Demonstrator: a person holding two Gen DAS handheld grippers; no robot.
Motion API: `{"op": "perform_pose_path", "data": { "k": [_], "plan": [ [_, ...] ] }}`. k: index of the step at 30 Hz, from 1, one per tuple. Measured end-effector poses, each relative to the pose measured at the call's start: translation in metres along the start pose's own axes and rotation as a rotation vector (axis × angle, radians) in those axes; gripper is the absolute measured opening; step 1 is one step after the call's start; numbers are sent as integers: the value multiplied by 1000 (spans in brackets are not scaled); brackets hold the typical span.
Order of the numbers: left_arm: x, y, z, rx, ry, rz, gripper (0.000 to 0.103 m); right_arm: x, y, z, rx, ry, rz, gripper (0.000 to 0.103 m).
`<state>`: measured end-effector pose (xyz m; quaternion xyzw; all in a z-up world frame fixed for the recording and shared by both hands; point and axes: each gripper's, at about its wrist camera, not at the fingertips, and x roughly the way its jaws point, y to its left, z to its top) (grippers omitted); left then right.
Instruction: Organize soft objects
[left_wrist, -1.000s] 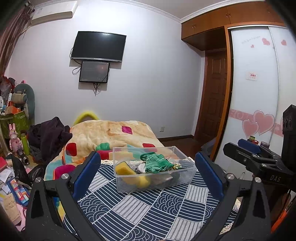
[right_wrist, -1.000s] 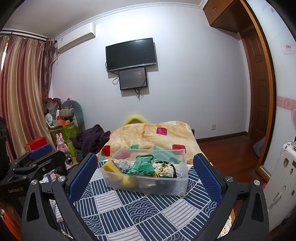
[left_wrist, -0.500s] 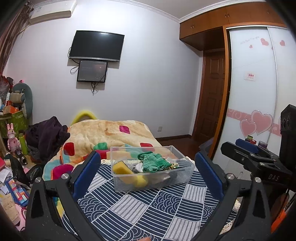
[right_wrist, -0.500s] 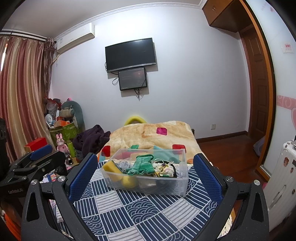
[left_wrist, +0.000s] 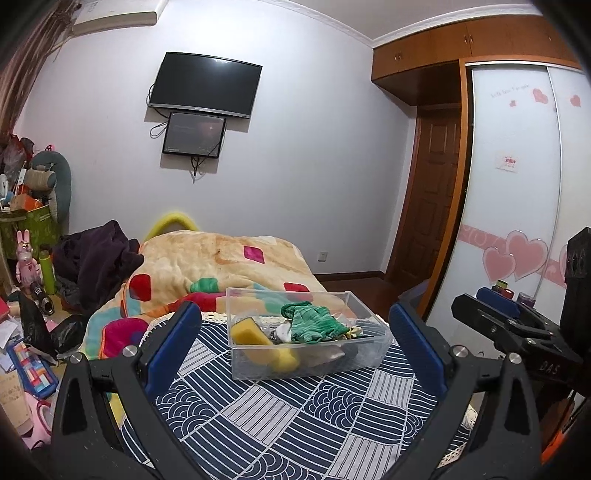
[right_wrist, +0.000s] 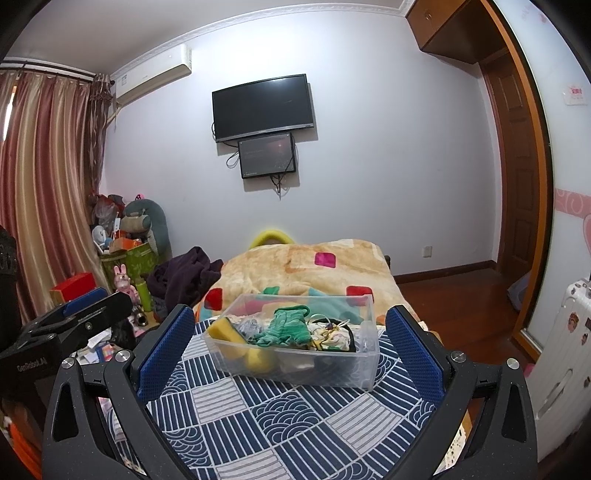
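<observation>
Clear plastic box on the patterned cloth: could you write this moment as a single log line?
clear plastic box on blue patterned cloth | holds green knitted cloth, yellow sponge | left gripper open, empty | right gripper open, empty

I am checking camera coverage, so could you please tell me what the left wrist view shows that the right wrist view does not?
Only the left wrist view shows the wardrobe door with pink hearts and the right gripper at its right edge. Only the right wrist view shows the curtains, the white suitcase and the left gripper at its left edge. Both show the clear bin on the patterned cloth, holding a yellow sponge and a green cloth, plus the TV and blanket. Both grippers are open and empty.
</observation>
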<state>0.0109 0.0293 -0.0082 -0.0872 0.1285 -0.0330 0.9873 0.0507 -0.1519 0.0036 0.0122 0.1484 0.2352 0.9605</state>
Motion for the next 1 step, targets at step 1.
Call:
{"op": "perform_pose_path", "data": {
  "k": [1],
  "plan": [
    [1,1,0,0,3,-7,103,0,0,0,1,0,0,103]
  ]
}}
